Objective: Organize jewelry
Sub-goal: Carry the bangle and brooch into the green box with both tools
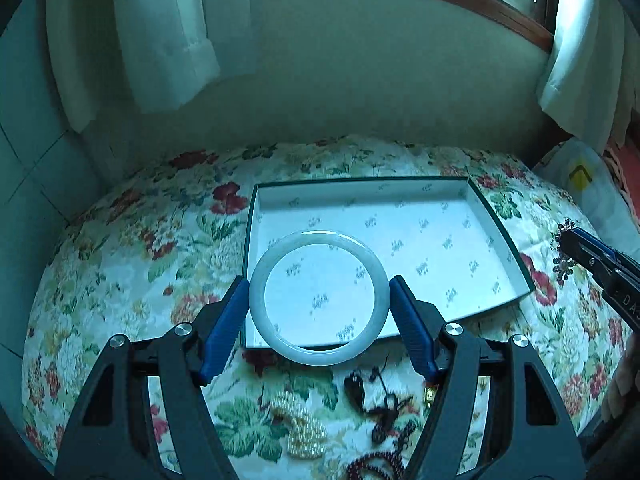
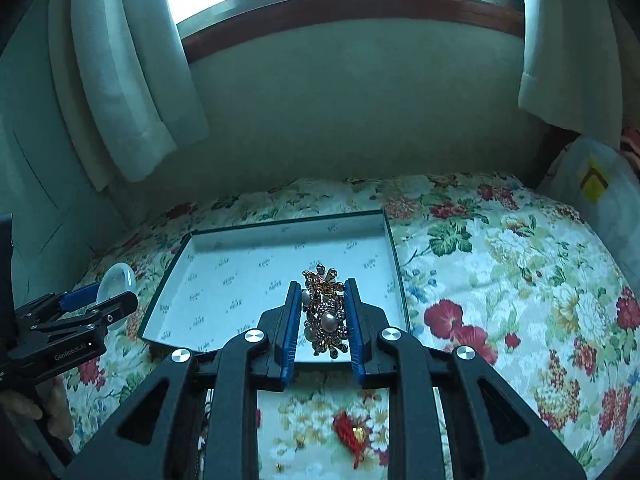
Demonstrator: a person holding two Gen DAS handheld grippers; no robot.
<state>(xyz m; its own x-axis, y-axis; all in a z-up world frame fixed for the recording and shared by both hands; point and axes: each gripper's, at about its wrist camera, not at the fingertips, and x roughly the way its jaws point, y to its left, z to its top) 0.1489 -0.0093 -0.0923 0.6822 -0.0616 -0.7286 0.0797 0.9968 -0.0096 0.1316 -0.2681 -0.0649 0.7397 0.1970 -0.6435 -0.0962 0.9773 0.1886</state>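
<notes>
Both tongs are carrying jewelry toward the box, so the step in hand looks like the transport of two pieces to be laid inside.

The left tongs (image 1: 319, 304) are clamping a pale jade-like bangle (image 1: 319, 298) across its width, blue pads pressing on its two outer sides; the ring is hanging flat ahead of the fingers, above the near edge of the open white-lined box (image 1: 472, 192). The right tongs (image 2: 323, 316) are gripping, with jaws nearly together, a gold-coloured cluster piece set with pearls (image 2: 325, 312), perhaps a brooch or bunched bracelet, which is standing up between the pads and sticking out past the tips. Beyond those tips, the box's near right corner is showing.

Below and behind the left tongs, on the floral bedspread (image 1: 120, 248), a pearl strand (image 1: 300, 420), a dark beaded string (image 1: 380, 404) and red beads (image 1: 376, 464) are waiting. Beneath the right tongs a red tassel charm (image 2: 350, 430) is lying.

The next move probably calls for lowering each piece over a bare part of the box floor, well apart from the other, then parting the jaws low enough that the bangle is not dropping hard. The cluster may snag on the ribbed pads, so a slow release seems wise.
</notes>
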